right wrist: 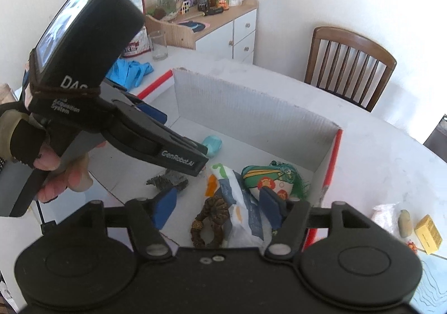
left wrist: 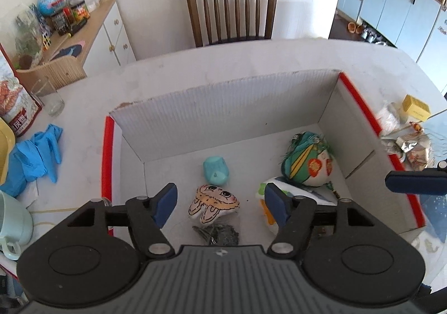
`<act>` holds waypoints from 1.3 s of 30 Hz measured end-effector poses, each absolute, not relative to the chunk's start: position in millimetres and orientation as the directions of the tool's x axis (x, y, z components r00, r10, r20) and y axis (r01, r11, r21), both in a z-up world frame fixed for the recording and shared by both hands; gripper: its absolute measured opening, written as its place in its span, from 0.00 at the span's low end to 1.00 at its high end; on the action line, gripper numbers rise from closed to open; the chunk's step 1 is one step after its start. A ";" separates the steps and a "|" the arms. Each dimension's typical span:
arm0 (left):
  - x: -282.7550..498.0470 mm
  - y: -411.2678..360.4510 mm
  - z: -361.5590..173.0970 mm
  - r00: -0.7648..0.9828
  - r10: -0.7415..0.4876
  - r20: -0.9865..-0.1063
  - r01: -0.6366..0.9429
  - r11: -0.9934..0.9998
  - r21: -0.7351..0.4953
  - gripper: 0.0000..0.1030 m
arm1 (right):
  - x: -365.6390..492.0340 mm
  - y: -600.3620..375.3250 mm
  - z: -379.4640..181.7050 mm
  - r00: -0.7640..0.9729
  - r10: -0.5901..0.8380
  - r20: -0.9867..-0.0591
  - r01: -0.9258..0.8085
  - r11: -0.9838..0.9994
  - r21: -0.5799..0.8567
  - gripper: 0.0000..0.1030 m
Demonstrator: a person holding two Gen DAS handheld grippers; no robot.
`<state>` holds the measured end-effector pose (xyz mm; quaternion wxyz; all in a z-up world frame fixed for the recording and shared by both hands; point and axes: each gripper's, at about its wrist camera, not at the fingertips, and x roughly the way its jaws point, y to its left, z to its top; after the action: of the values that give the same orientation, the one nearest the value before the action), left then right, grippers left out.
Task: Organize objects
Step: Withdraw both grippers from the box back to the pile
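Both grippers hang over the open box (left wrist: 232, 107), jaws apart with nothing between the pads. Below the left gripper (left wrist: 220, 203) lies a rabbit toy (left wrist: 213, 202), with a dark scrap (left wrist: 218, 234) at its 6 o'clock and a teal cup (left wrist: 215, 170) on its side at 12. Under the right gripper (right wrist: 216, 208) lie a brown braided band (right wrist: 209, 219) and a white packet (right wrist: 240, 210); the green pouch (right wrist: 273, 177) sits at 1 o'clock from them, near the box's red-edged wall.

Most of the things already lie inside the box; a yellow carton (right wrist: 427, 233) and small bits remain on the table (left wrist: 279, 60) at 3 o'clock, and blue gloves (left wrist: 36, 155) at 9 o'clock.

Risks, as I judge them: the two grippers work close together, and the left one crosses the right camera's view at 10 o'clock, so a reach across could knock them together. A low sweep toward the carton may catch the box wall and shift it. The cup could roll if nudged. The glass (left wrist: 50, 99) at 10 o'clock stands near the gloves and could tip.
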<state>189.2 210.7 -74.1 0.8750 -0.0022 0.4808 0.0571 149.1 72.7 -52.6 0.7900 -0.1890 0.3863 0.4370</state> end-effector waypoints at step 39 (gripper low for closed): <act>144.3 39.8 -14.4 0.674 0.041 -0.738 -0.068 0.998 -0.006 0.96 | 172.6 -118.7 -7.5 0.287 0.659 -0.695 -0.851 0.509 0.131 0.98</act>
<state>144.3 39.8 -14.4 0.9146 -0.0166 0.4029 0.0297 172.6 -118.7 -7.5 0.7911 -0.1335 0.3589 0.4770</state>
